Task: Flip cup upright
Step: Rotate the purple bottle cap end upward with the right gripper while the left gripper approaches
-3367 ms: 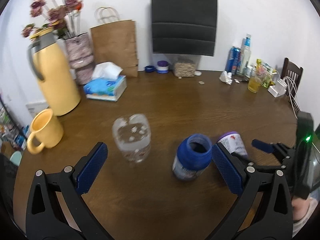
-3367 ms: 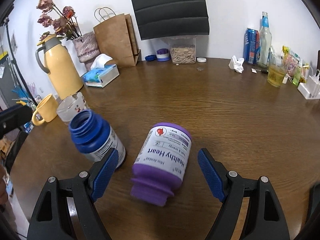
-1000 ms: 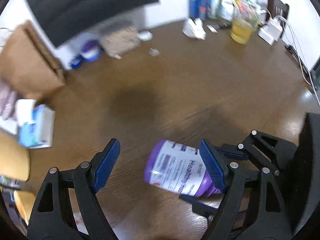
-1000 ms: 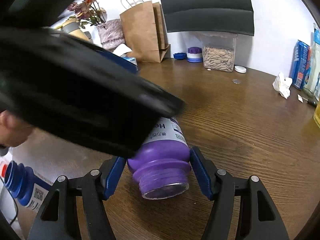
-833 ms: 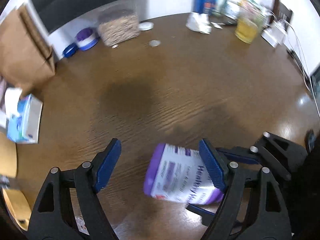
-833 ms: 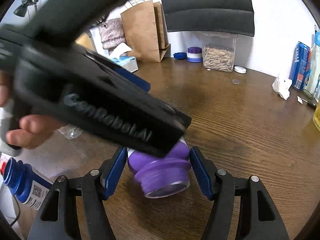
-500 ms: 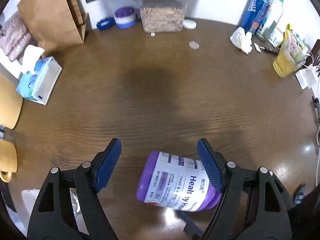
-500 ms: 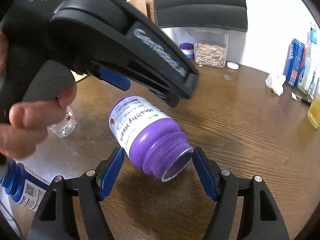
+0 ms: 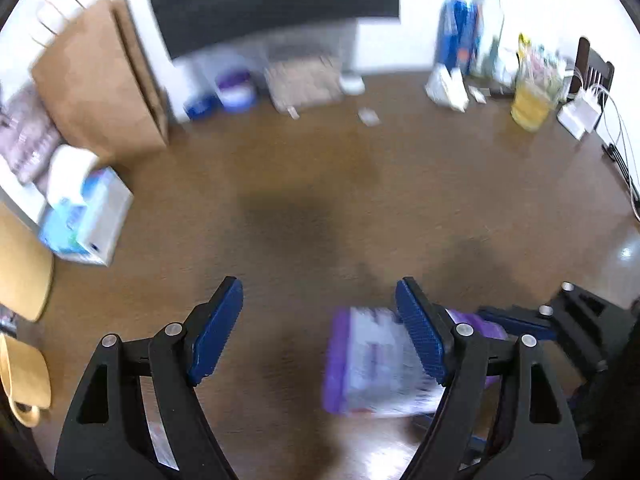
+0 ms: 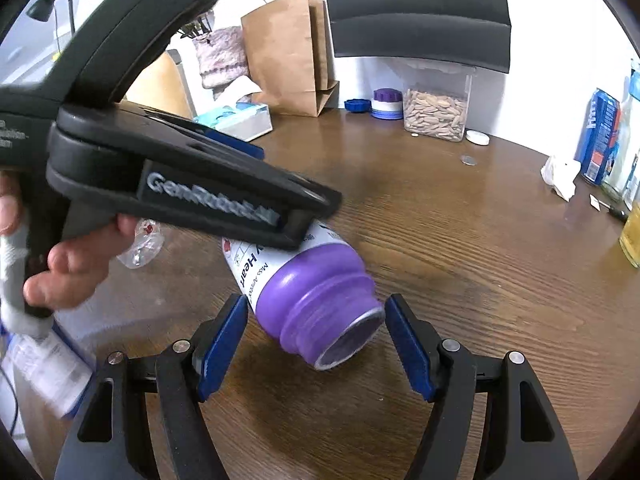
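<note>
We see a home: wooden bench [image 10: 460, 240] with tissue box [image 10: 236, 120], paper bag [image 10: 288, 52] at eleven o'clock, seed jar [image 10: 436, 112] at twelve.

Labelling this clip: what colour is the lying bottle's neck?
Purple; the bottle shows best in the right wrist view.

Bare table [image 10: 460, 240] beyond purple bottle [image 10: 316, 308], left hand-held gripper [image 9: 318, 328] crowding it, clutter along wall

wall [image 10: 560, 20]: white | panel [image 10: 416, 12]: dark, mounted | table [image 10: 500, 260]: brown wood | chair [image 9: 596, 68]: dark, far right
</note>
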`<state>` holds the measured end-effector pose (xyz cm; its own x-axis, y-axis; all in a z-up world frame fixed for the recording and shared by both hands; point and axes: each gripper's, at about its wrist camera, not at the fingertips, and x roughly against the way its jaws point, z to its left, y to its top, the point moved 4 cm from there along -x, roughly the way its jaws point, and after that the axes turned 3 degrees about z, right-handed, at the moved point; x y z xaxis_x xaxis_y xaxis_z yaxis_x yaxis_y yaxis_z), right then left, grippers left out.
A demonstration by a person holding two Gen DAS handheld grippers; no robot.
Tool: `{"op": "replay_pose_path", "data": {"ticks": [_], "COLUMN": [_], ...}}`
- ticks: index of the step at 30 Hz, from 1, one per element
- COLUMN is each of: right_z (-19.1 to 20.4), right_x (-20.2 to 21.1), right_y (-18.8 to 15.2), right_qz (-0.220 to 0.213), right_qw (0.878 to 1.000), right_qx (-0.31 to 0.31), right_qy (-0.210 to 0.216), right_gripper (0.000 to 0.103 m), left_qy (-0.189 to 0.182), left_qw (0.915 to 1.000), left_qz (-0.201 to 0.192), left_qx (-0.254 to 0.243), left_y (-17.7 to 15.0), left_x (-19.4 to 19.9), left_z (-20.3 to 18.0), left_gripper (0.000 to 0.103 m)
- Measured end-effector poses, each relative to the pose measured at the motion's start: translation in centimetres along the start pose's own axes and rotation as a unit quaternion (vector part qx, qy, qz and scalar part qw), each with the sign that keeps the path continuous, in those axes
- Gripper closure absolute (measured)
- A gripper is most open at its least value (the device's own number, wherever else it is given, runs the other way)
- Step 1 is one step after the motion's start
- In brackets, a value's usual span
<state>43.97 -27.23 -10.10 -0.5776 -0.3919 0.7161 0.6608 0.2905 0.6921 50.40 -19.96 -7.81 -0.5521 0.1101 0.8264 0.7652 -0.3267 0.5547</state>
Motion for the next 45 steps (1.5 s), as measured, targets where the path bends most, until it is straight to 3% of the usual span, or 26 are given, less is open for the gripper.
{"op": "replay_pose_path", "data": {"ticks": [2,5,9,13,18,21,23,25,26,29,32,38,42,45], "right_z": [0.3,0.7,0.7,0.4,-0.5,-0.8,-0.7,-0.7,-0.8,-1.7,-3.0,-4.4,-5.3,-6.1], "right_x": [-0.1,-0.2,-0.3,0.0,0.7,0.5,0.3,0.2,0.3,0.2,0.5,1.2,1.8,3.6], "right_y": [0.0,0.0,-0.3,-1.0,-1.4,-1.4,-1.5,-1.4,-1.5,-1.5,-1.5,-1.5,-1.3,-0.4], "right_qz": [0.001,0.002,0.008,0.013,0.014,0.017,0.021,0.023,0.023,0.027,0.025,0.016,0.011,-0.022], "right_qw": [1.000,1.000,1.000,1.000,0.999,0.999,0.999,0.999,0.999,0.998,0.997,0.996,0.994,0.990], "right_qx": [0.006,0.014,0.015,0.018,0.012,0.005,0.006,0.007,0.005,-0.010,-0.032,-0.057,-0.081,-0.136], "right_qy": [0.008,0.002,0.016,0.011,-0.027,-0.029,-0.032,-0.037,-0.040,-0.052,-0.062,-0.066,-0.079,-0.040], "right_gripper": [0.027,0.027,0.027,0.023,0.023,0.023,0.023,0.023,0.023,0.023,0.023,0.023,0.023,0.023], "left_qy": [0.004,-0.050,-0.086,-0.094,-0.058,-0.068,-0.112,-0.177,-0.190,-0.149,-0.151,-0.140,-0.142,-0.137], "left_qw": [0.9999,0.9987,0.9959,0.9954,0.9982,0.9972,0.9927,0.9828,0.9807,0.9878,0.9859,0.9881,0.9891,0.9905], "left_qz": [-0.009,0.003,-0.003,-0.008,-0.003,0.005,0.009,0.017,0.020,0.045,0.073,0.065,0.038,-0.010], "left_qx": [-0.010,-0.011,-0.027,-0.011,0.011,0.030,0.044,0.050,0.042,-0.004,-0.002,-0.004,0.009,0.013], "left_y": [-0.6,-0.7,-1.0,-1.4,-2.1,-2.3,-2.4,-2.7,-2.8,-3.3,-3.6,-4.0,-3.7,-3.6], "left_x": [-0.1,0.2,0.6,0.4,0.5,0.7,1.4,2.1,2.3,0.7,-1.0,-0.9,0.8,3.9], "left_z": [0.3,0.2,-0.7,0.1,1.9,2.6,2.6,1.8,1.1,-0.9,-1.5,-1.5,-0.6,0.6], "left_gripper": [0.025,0.025,0.025,0.026,0.030,0.030,0.027,0.021,0.019,0.020,0.034,0.036,0.036,0.036]}}
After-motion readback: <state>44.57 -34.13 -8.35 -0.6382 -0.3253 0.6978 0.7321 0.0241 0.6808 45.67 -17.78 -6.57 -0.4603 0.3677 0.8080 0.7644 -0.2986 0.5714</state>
